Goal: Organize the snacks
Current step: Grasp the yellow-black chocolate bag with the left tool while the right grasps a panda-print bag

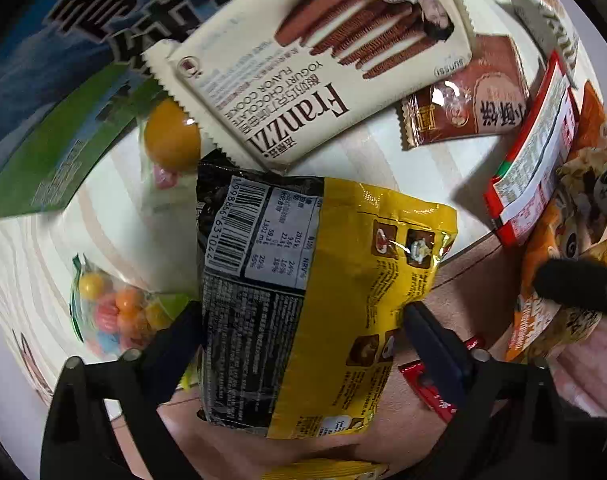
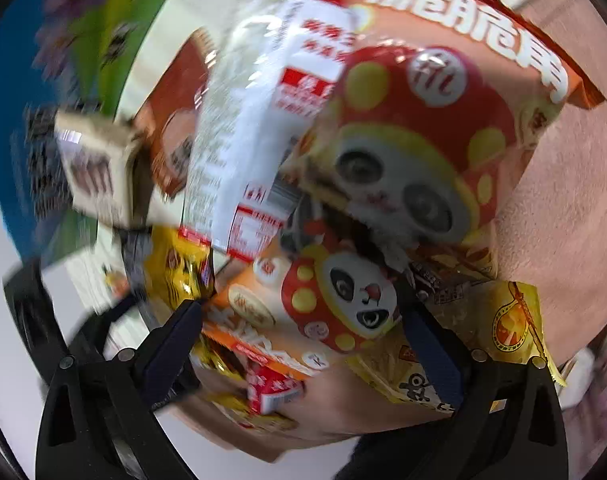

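A yellow and black snack bag (image 1: 327, 280) lies flat, barcode side up. My left gripper (image 1: 303, 316) points down over it, open, one finger at each long edge; the bag looks uncrumpled. An orange panda snack bag (image 2: 423, 128) fills the blurred right wrist view. My right gripper (image 2: 301, 324) is open with the bag's lower end between its fingers. The same panda bag (image 1: 575, 208) shows at the right edge of the left wrist view, with a black finger (image 1: 579, 288) of the right gripper on top of it.
A cream Franzzi cookie pack (image 1: 303, 68), a brown packet (image 1: 463, 104), a red and white pack (image 1: 531, 152), a bag of coloured candies (image 1: 115, 312) and an orange jelly cup (image 1: 171, 136) lie on a striped cloth (image 1: 383, 160). A green and blue box (image 1: 55, 140) lies at the left.
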Demonstrator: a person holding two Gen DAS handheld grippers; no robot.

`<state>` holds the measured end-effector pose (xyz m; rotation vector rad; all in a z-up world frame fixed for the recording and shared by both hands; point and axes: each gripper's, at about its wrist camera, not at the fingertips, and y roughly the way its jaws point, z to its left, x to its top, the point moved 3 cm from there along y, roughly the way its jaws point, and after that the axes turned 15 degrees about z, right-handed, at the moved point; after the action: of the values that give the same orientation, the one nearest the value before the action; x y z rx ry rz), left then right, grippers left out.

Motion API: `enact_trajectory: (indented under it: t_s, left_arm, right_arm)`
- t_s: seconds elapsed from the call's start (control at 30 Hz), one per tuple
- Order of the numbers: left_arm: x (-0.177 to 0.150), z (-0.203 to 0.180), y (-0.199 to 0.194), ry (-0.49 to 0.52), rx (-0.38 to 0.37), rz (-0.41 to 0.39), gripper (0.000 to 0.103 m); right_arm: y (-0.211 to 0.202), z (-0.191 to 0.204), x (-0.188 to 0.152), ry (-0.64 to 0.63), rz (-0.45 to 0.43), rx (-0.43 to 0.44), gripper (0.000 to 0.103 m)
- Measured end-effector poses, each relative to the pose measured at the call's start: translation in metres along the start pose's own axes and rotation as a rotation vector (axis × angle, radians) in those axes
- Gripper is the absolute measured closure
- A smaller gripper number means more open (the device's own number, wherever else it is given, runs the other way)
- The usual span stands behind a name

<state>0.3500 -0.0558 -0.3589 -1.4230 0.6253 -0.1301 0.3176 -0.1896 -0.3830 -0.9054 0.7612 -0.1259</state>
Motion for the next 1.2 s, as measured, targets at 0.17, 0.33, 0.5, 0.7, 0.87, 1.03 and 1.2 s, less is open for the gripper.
enact_trajectory:
  t_s: [0.17, 0.33, 0.5, 0.7, 0.87, 1.03, 1.2]
  left_arm:
    - [-0.031, 0.024, 0.006, -0.179, -0.106, -0.029, 0.018]
    - [-0.069, 0.060, 0.018, -0.430, -0.247, -0.032, 0.021]
    - [-0.104, 0.080, 0.043, -0.545, -0.374, -0.022, 0.020]
    - [-0.095, 0.082, 0.043, -0.431, -0.343, 0.000, 0.016]
    - [-0.086, 0.080, 0.048, -0.353, -0.328, 0.021, 0.012]
    - [-0.078, 0.066, 0.052, -0.339, -0.301, 0.015, 0.013]
    - [-0.094, 0.063, 0.044, -0.474, -0.335, -0.051, 0.020]
  right_arm:
    - [0.002, -0.001, 0.008, 0.093, -0.027, 0.018, 0.036]
    - [0.014, 0.036, -0.002, -0.135, -0.046, -0.179, 0.040]
    - [0.041, 0.104, -0.022, -0.600, -0.075, -0.590, 0.041]
    - [0.048, 0.122, -0.023, -0.660, -0.107, -0.623, 0.018]
    - [0.034, 0.110, -0.005, -0.487, -0.101, -0.443, 0.018]
    - [0.008, 0.080, 0.020, -0.374, -0.122, -0.392, 0.023]
    - [0.006, 0.081, 0.014, -0.444, -0.165, -0.466, 0.040]
